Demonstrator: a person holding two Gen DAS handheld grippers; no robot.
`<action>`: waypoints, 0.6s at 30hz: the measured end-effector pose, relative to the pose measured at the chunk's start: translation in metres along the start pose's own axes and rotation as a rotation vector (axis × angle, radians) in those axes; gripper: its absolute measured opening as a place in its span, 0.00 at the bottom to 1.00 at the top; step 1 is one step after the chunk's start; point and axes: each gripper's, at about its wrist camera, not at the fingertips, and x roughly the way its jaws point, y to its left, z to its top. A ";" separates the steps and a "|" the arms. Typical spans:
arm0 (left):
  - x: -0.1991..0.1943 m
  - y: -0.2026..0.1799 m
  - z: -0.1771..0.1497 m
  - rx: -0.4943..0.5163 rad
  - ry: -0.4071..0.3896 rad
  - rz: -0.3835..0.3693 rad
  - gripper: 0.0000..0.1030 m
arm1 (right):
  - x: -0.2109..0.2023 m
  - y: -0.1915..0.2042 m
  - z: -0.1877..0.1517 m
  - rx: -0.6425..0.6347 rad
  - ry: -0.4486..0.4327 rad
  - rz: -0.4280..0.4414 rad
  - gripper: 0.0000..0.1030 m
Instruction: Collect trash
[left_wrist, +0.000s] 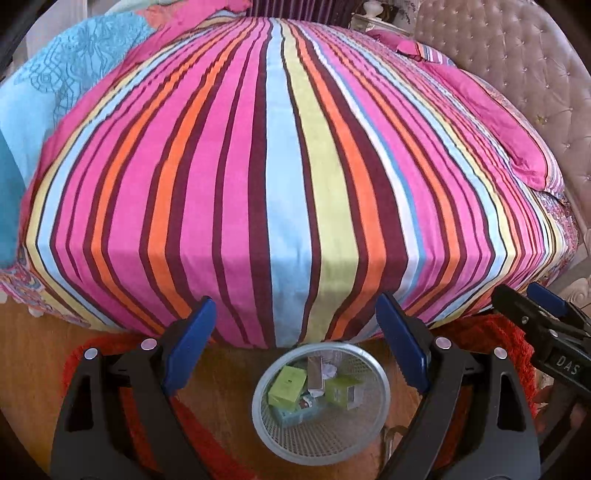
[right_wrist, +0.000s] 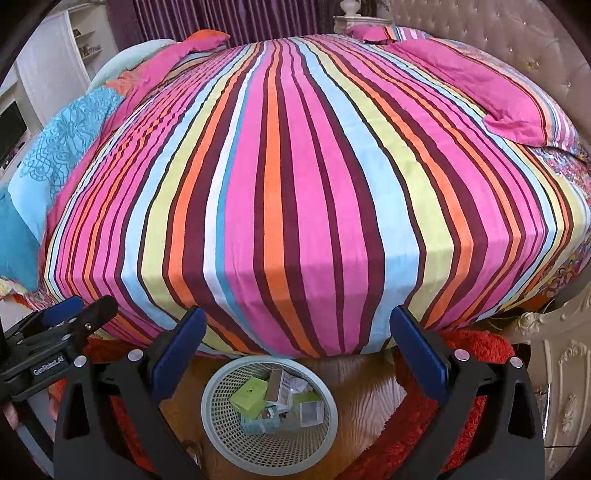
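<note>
The basket (left_wrist: 321, 435) stands on the wooden floor (left_wrist: 229, 373) at the foot of the bed (left_wrist: 295, 166), its round rim just below the hanging edge of the striped cover. Inside it lies the trash (left_wrist: 314, 387): a green box (left_wrist: 287, 386) on the side away from the headboard (left_wrist: 517, 74), a second green box (left_wrist: 341, 391) beside it, a pale blue carton (right_wrist: 258, 424) under them, and some crumpled paper (right_wrist: 299, 386) at the bed side of the heap. A red rug (right_wrist: 480, 347) lies on the floor around the basket on both sides. The left hand-held gripper (left_wrist: 295, 321) hangs above the basket with its blue pads wide apart and nothing between them. The right hand-held gripper (right_wrist: 295, 332) is just beside it, on the headboard side of the basket, likewise spread open and empty. On the bed, well apart from the basket, a pink pillow (right_wrist: 480, 85) lies near the headboard, and a blue blanket (left_wrist: 55, 92) is bunched at the opposite edge.
</note>
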 end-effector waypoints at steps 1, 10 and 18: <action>-0.002 -0.002 0.002 0.007 -0.006 0.003 0.83 | 0.000 0.001 0.001 0.001 -0.002 0.001 0.93; -0.008 -0.009 0.018 0.033 -0.035 0.002 0.83 | -0.003 0.003 0.014 -0.008 -0.021 0.002 0.93; -0.012 -0.014 0.027 0.051 -0.062 0.015 0.83 | -0.005 -0.001 0.024 0.002 -0.032 -0.001 0.93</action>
